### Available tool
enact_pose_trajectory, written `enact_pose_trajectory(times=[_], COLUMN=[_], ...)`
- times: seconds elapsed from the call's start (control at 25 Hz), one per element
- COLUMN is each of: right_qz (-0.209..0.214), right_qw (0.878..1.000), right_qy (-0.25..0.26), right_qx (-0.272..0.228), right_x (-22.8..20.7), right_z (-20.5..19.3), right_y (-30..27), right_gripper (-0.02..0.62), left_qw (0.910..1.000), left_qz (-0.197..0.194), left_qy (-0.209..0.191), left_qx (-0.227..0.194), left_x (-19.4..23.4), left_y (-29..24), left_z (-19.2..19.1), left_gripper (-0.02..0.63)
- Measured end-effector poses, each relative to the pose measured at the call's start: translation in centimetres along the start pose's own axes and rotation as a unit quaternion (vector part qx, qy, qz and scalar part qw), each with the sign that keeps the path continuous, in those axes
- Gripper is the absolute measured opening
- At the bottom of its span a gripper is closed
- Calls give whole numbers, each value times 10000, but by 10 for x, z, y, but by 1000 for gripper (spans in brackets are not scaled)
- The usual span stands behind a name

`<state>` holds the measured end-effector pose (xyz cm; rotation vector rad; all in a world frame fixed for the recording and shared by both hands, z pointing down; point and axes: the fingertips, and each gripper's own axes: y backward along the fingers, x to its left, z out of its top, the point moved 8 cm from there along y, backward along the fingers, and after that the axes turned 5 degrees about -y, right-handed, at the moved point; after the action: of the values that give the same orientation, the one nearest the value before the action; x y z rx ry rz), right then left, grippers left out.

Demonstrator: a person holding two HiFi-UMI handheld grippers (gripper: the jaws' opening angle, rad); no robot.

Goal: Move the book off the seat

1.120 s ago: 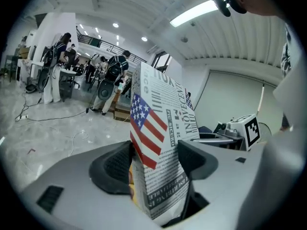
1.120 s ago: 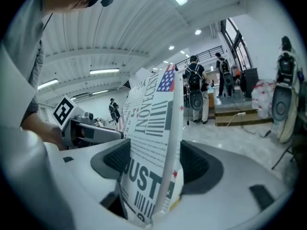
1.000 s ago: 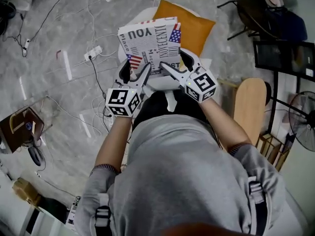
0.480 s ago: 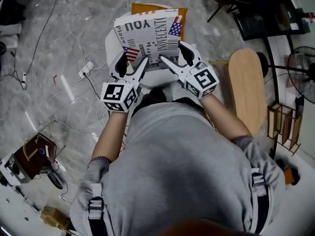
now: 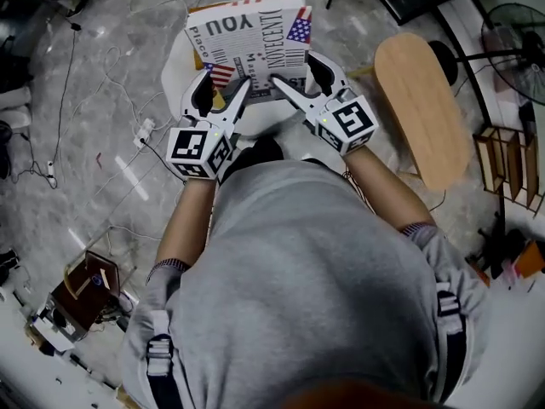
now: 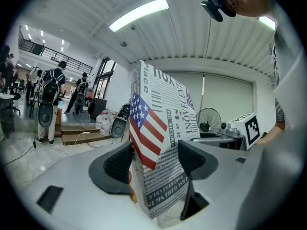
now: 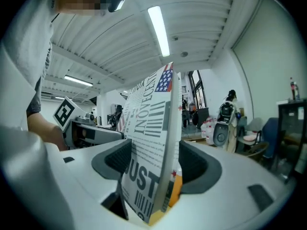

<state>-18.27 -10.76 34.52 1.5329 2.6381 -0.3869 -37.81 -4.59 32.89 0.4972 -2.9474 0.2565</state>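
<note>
The book [image 5: 251, 41] has a newsprint cover with a US flag and stands upright on its lower edge over the white seat [image 5: 175, 68]. My left gripper [image 5: 223, 92] clamps its lower left part, and in the left gripper view the book [image 6: 160, 143] fills the gap between the pads of that gripper [image 6: 156, 159]. My right gripper [image 5: 302, 79] clamps the lower right part. In the right gripper view the book [image 7: 151, 143] rises between the jaws of that gripper [image 7: 156, 162], with something orange [image 7: 175, 186] behind its lower edge.
A light wooden oval board [image 5: 421, 109] lies to the right of the seat. A fan [image 5: 511, 32] and dark chair legs stand at the far right. Cables and a power strip [image 5: 143, 131] trail over the marble floor at left, near a brown bag [image 5: 85, 284].
The book and both grippers have shifted toward the top of the head view. The orange cushion behind the book is now covered by it. The wooden board has swung further into view.
</note>
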Motion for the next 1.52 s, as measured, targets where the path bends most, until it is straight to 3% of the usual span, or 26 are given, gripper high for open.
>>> enact_pose_trajectory(times=[0.16, 0.48, 0.72, 0.92, 1.0, 1.2, 1.44, 1.52], right_qz=[-401, -1154, -1773, -2108, -2271, -2801, -3475, -3755], right_qw=[9988, 9920, 9807, 9734, 9695, 9547, 9325, 9217], right_qy=[-15, 273, 319, 291, 319, 304, 204, 152], right_qx=[-296, -440, -766, -848, -865, -956, -961, -964], right_x=[-33, -13, -66, -56, -58, -93, -85, -92], right_z=[-10, -3, -10, -10, -13, -26, -33, -40], right_y=[116, 130, 275, 272, 290, 404, 403, 426], right_gripper=[319, 319, 319, 319, 319, 319, 319, 318], left_qw=[9988, 9925, 9812, 9735, 9699, 9547, 9333, 9225], left_qz=[-396, -1127, -1743, -2082, -2225, -2771, -3423, -3698], left_qy=[-302, -475, -808, -934, -983, -1081, -1084, -1101], left_qx=[-8, -84, -175, -161, -138, -69, 37, 72], left_x=[-112, -110, -256, -248, -266, -381, -380, -404], left_y=[-25, -30, -79, -83, -89, -124, -145, -158], left_z=[-4, 7, 4, 9, 8, -5, -9, -15], left_gripper=[328, 328, 328, 328, 328, 328, 328, 328])
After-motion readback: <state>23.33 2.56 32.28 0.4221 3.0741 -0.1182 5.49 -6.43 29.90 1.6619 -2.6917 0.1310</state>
